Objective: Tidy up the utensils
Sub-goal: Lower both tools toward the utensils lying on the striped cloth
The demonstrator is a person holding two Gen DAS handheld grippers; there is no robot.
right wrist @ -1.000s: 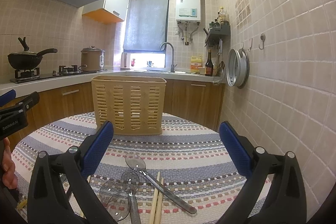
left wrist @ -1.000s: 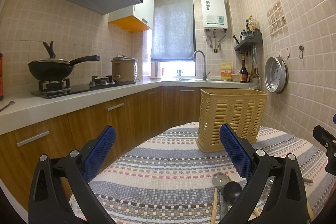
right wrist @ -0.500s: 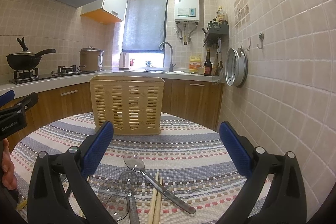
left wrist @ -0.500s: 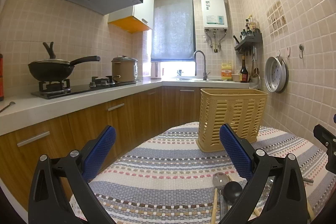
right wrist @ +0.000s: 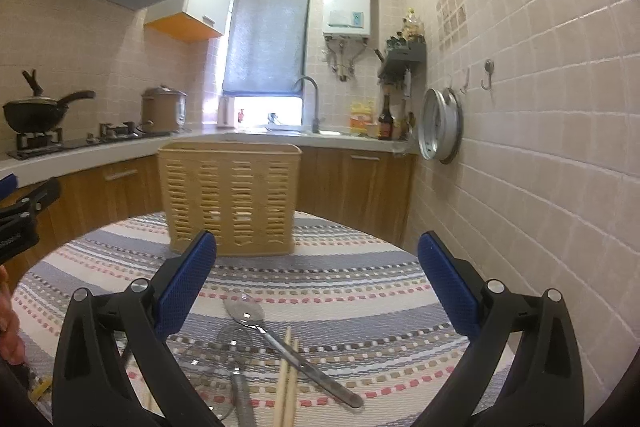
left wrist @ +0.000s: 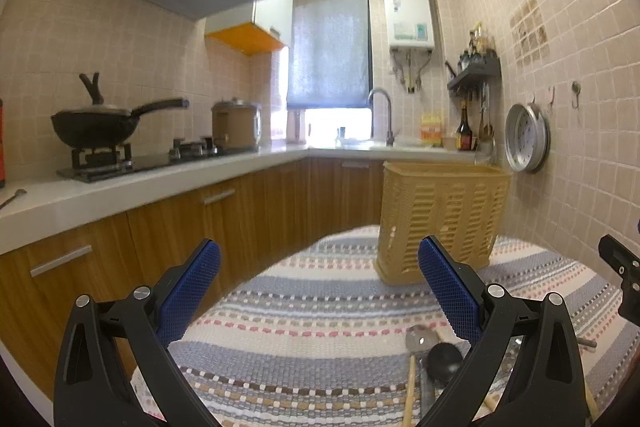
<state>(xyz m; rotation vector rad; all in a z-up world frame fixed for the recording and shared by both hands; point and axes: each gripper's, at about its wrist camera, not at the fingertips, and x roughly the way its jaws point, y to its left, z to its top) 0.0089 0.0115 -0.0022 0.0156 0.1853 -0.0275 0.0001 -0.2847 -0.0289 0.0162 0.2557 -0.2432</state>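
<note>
On the striped tablecloth [right wrist: 340, 279] lie spoon [right wrist: 244, 313] and chopsticks [right wrist: 289, 367] (basket [right wrist: 230, 195] behind), both claws [left wrist: 318, 291] [right wrist: 316, 287] spread, empty.

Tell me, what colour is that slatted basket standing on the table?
The slatted plastic basket is tan-yellow, clearest in the right wrist view.

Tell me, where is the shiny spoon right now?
In the right wrist view the spoon lies on the striped tablecloth, in front of the yellow basket, just left of the wooden chopsticks.
</note>
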